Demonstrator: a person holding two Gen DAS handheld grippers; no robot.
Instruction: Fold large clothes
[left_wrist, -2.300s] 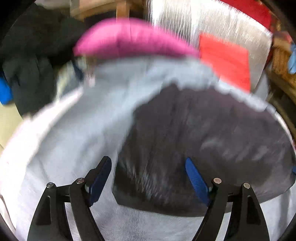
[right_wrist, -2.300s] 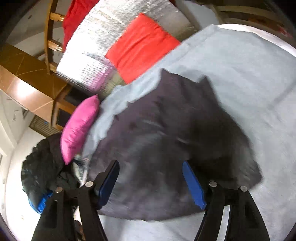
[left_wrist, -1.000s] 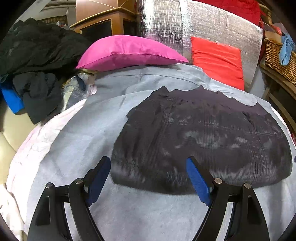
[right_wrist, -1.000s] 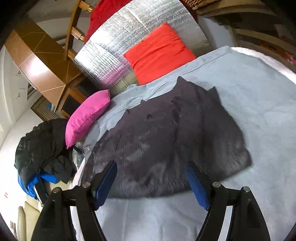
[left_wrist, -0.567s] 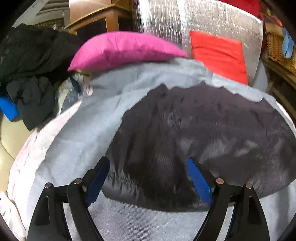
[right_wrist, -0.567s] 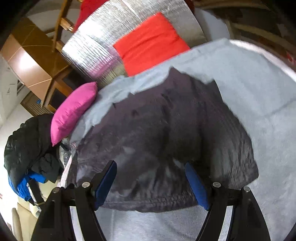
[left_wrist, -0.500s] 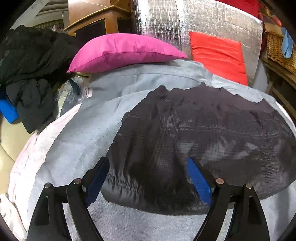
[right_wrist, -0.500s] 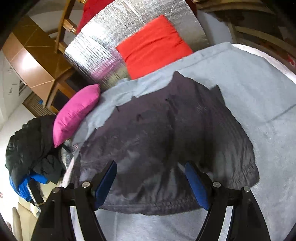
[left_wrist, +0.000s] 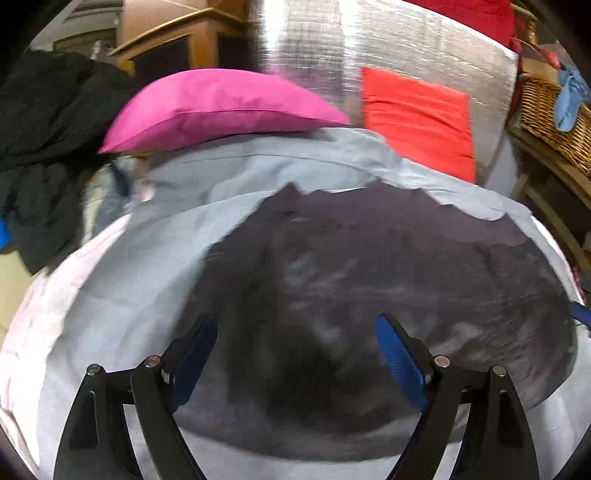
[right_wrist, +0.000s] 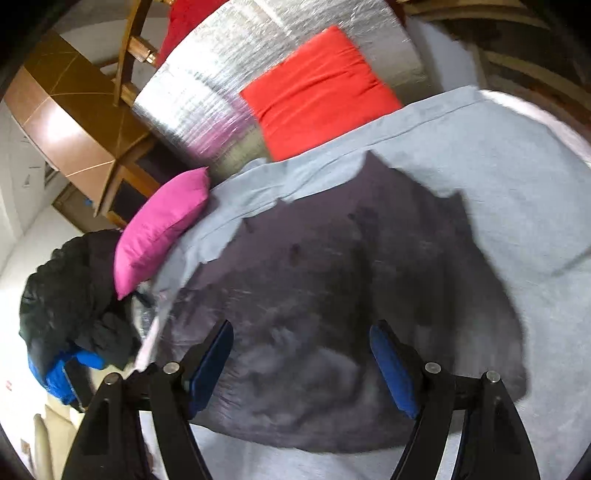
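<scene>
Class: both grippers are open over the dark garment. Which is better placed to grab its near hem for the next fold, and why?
Roughly equal, left slightly: the left gripper straddles the dark garment beside its left edge, while the right gripper sits mid-hem.

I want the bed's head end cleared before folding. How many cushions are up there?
2: a pink cushion at the left, a red cushion to its right against the silver panel. Others may be hidden.

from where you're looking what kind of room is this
Most likely a lived-in bedroom. A dark garment lies spread on a grey sheet over what looks like a bed, with a pink pillow and red cushion at its head, and a wicker basket beside it.
</scene>
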